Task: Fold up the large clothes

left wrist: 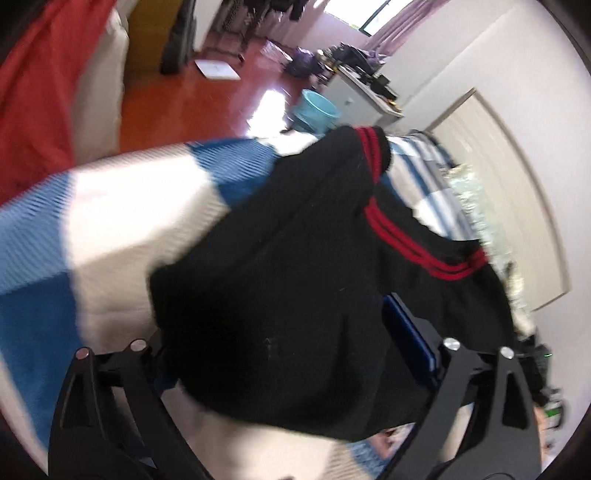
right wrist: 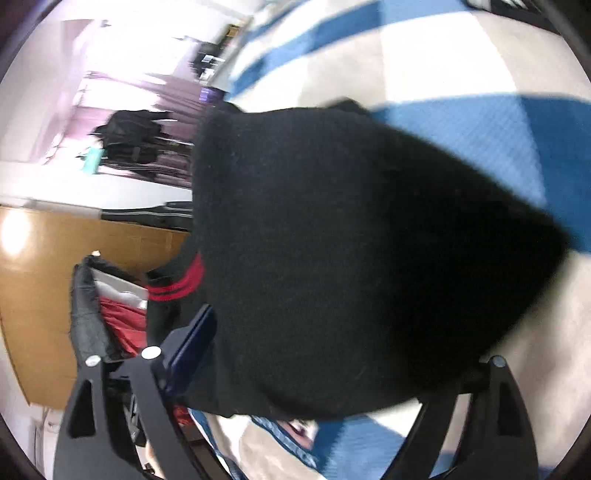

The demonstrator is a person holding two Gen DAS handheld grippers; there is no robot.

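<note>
Garment (left wrist: 280,266): black knit, paired red stripes at cuffs and hem.
Bedcover (left wrist: 122,206): large blue and cream checks, fine ribbed weave.
Floor (left wrist: 207,99): glossy red-brown.
Bin (left wrist: 317,110): light turquoise.
Curtains (left wrist: 391,33): pale lilac.
Wall (left wrist: 480,55): white.
Cloth (left wrist: 40,85): red.
Hand-held gripper pads (right wrist: 192,343): dark blue on black frames.
</note>
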